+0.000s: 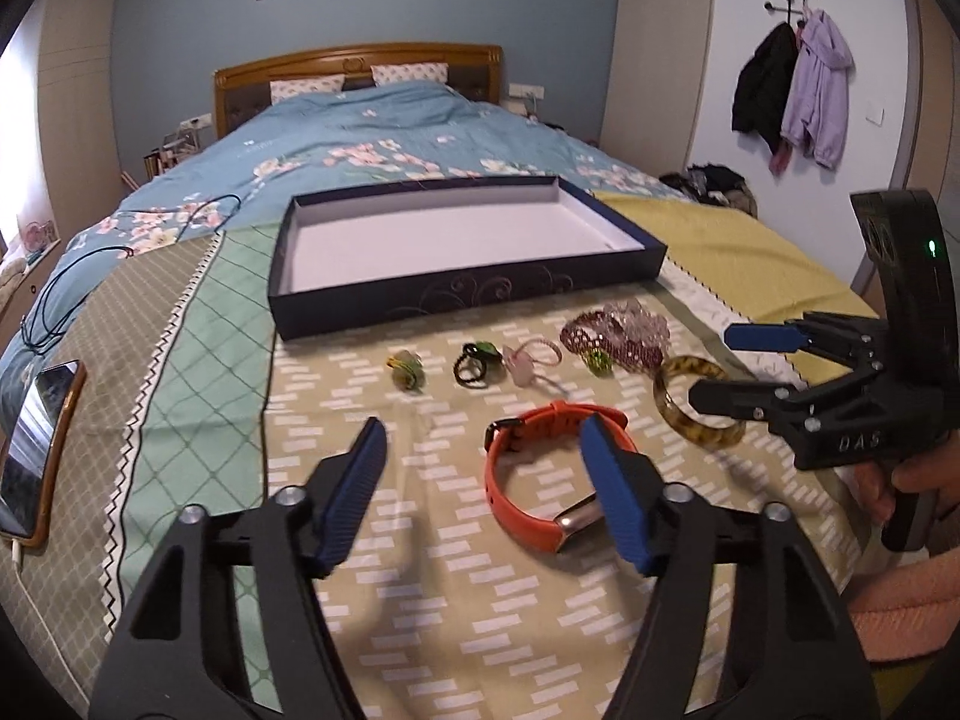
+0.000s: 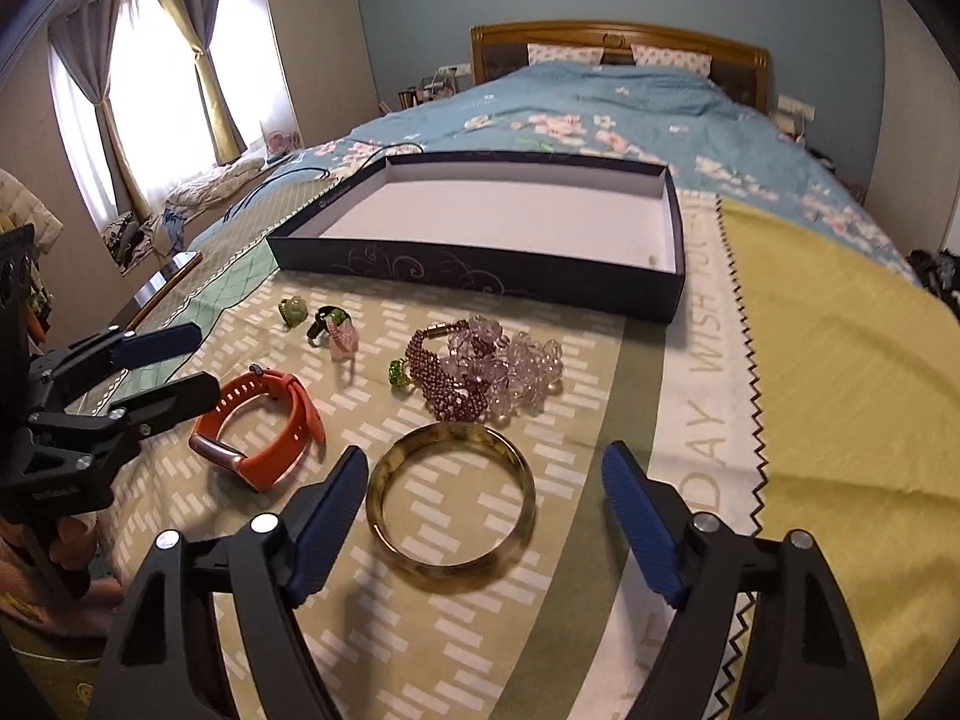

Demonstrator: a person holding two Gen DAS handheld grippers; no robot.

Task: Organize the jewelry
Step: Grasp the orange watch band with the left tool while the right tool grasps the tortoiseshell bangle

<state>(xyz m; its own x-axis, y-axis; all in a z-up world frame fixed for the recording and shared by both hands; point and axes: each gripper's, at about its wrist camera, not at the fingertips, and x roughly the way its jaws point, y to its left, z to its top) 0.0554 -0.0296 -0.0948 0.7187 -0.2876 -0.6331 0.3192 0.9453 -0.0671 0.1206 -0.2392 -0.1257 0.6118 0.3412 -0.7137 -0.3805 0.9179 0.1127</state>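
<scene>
- One bed [image 1: 384, 138] with a blue floral quilt carries a patchwork cloth [image 2: 540, 540] at its near end; all jewelry lies on this cloth.
- One shallow dark-blue rectangular cardboard box [image 1: 468, 294] with a white interior sits at the far side of the cloth, with no jewelry inside.
- One orange rubber watch strap with a metal clasp [image 1: 540, 474] lies nearest, left of the bangle.
- One mottled amber-brown rigid bangle [image 2: 450, 504] lies to the right, apart from the strap.
- Two beaded bracelets, one of small purple beads [image 2: 456, 384] and one of large clear lilac beads [image 2: 522, 360], lie touching each other in a heap, beyond the bangle.
- Four small ring-like pieces form a row near the box: one pale green [image 2: 294, 311], one black with a green stone [image 2: 327, 319], one pink [image 2: 343, 339], one bright green [image 2: 398, 373].
- One smartphone [image 1: 39, 450] lies at the far left edge of the cloth.
- Left hand-held gripper [image 1: 486, 450]: released, blue pads apart above the cloth, the right pad over the orange strap; contact cannot be determined.
- Right hand-held gripper [image 2: 486, 480]: released, pads spread either side of the bangle, gripping nothing.
</scene>
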